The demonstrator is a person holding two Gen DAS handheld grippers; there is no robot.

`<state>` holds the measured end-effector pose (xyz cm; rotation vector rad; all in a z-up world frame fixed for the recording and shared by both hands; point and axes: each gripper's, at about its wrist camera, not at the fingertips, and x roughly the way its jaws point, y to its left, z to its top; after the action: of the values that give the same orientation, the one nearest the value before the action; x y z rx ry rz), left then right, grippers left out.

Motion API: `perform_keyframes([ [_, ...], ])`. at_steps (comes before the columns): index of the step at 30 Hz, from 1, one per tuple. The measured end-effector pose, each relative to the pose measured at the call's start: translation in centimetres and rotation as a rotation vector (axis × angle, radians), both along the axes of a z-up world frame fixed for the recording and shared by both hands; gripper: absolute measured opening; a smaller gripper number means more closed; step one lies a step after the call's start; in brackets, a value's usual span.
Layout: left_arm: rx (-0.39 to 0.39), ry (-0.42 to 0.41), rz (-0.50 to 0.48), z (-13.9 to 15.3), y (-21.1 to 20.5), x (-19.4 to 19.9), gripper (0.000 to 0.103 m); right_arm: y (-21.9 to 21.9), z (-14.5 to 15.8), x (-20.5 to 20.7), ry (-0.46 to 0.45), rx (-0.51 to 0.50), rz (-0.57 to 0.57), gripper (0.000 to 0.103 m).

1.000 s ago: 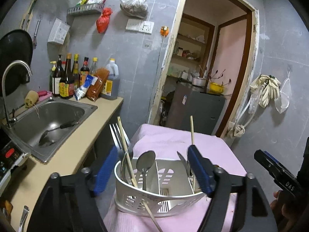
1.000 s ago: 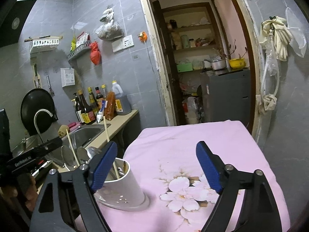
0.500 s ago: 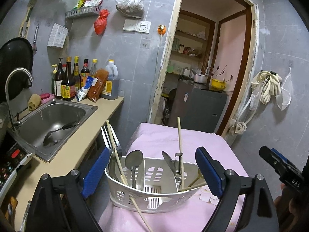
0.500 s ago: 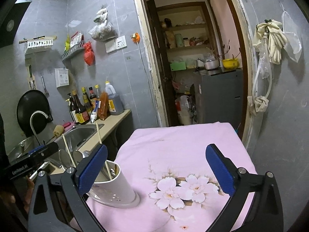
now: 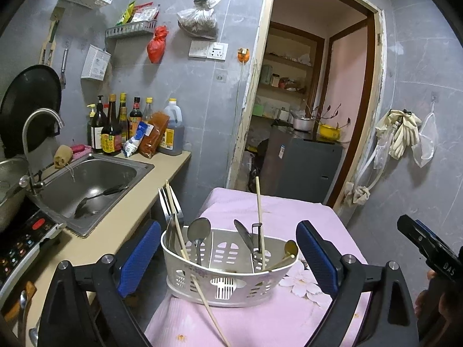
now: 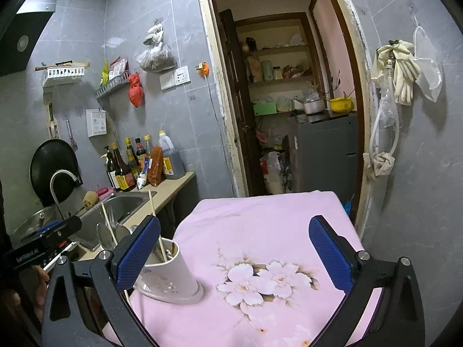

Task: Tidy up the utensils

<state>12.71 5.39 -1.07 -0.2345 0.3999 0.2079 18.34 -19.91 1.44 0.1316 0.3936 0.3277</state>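
Observation:
A white slotted utensil holder (image 5: 228,274) stands on the pink flowered cloth (image 5: 260,321) at the table's left edge. In it are spoons (image 5: 198,228), forks (image 5: 167,202), a peeler, a small gold spoon (image 5: 290,249) and wooden chopsticks (image 5: 259,217). One chopstick (image 5: 212,315) leans out over its front. My left gripper (image 5: 228,257) is open and empty, its fingers either side of the holder and just short of it. My right gripper (image 6: 234,254) is open and empty over the cloth, with the holder (image 6: 167,271) by its left finger.
Left of the table runs a counter with a steel sink (image 5: 86,182) holding a ladle, a faucet, sauce bottles (image 5: 115,130) and an induction hob (image 5: 20,240). A doorway (image 6: 289,115) lies beyond the table. The cloth (image 6: 260,231) has a flower print (image 6: 260,283).
My left gripper has opened wider and drawn back from the holder. My right gripper has opened wider and risen slightly, so more of the cloth shows.

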Motion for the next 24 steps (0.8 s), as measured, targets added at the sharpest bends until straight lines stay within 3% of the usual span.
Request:
perform_keyframes([
  [21,0.059,0.071,-0.057,-0.9,-4.4,-9.7,0.095,-4.8,-0.3,-10.4,0.061,-0.081,-0.043,0.101],
  [24,0.038,0.083,-0.08,-1.2,-4.5,-10.6,0.095,-5.2,-0.5,-12.0,0.085,-0.099,-0.055,0.101],
])
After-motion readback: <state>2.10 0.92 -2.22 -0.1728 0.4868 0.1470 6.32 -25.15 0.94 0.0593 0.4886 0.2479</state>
